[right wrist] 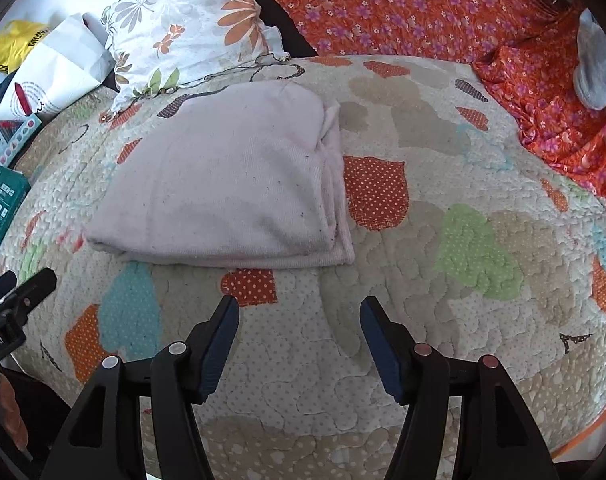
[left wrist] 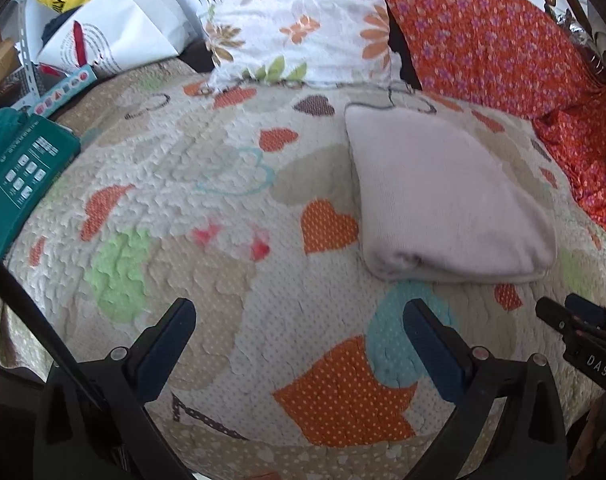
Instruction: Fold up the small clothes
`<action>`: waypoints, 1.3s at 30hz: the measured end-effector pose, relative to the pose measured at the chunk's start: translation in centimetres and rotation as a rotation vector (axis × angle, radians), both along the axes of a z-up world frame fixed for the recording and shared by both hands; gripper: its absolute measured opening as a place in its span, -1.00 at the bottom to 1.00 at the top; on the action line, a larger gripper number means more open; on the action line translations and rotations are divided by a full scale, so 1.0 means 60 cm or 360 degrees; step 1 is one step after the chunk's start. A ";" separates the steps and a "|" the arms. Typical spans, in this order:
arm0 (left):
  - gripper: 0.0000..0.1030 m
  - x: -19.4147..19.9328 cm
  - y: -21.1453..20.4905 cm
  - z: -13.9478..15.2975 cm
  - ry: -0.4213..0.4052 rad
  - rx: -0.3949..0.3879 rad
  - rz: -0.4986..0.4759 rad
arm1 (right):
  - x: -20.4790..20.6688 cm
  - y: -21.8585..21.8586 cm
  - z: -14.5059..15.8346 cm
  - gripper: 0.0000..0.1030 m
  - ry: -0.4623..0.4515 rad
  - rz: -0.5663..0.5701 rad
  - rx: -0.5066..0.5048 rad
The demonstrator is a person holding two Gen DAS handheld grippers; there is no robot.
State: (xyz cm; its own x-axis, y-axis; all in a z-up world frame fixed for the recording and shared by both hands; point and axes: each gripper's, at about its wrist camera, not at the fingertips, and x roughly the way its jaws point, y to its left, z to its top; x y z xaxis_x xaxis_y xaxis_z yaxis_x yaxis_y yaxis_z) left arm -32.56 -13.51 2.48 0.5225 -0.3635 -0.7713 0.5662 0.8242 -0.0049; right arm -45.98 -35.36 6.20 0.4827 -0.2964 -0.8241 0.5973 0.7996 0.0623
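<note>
1. Left tongs (left wrist: 299, 340): jaws spread wide, holding nothing, above the quilt (left wrist: 223, 208).
2. Right tongs (right wrist: 299, 332): jaws likewise apart and empty.
3. Pale pink garment (right wrist: 231, 184): folded into a thick rectangular pad, layered edges stacked along one side, lying flat on the quilt just before the floral pillow (right wrist: 183, 28).

Daylit bed: heart-patterned quilt (left wrist: 231, 184), floral pillow (left wrist: 295, 20), orange flowered sheet (right wrist: 403, 4).
</note>
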 end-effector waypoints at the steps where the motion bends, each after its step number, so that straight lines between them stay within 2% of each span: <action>1: 1.00 0.001 -0.001 -0.005 0.0020 0.0004 -0.0002 | 0.000 -0.001 0.000 0.32 0.0000 -0.0006 0.0000; 14: 1.00 0.008 -0.027 -0.079 0.0291 0.0155 -0.0048 | 0.002 -0.011 -0.010 0.32 0.0022 -0.0045 0.0045; 18: 1.00 0.006 -0.031 -0.087 0.0271 0.0192 -0.0053 | 0.005 -0.011 -0.012 0.32 0.0026 -0.0045 0.0049; 27: 1.00 0.008 -0.035 -0.092 0.0265 0.0190 -0.0031 | 0.009 -0.015 -0.019 0.33 0.0042 -0.0051 0.0075; 39: 1.00 0.018 -0.031 -0.093 0.0324 0.0164 -0.0025 | 0.013 -0.018 -0.020 0.33 0.0043 -0.0050 0.0073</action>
State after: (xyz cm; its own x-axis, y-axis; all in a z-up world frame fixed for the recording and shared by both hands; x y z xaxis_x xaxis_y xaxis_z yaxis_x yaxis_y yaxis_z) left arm -31.46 -15.36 -3.08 0.3471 -0.2839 -0.8938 0.5748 0.8175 -0.0365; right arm -45.18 -36.45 5.02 0.4510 -0.2726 -0.8498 0.6242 0.7769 0.0821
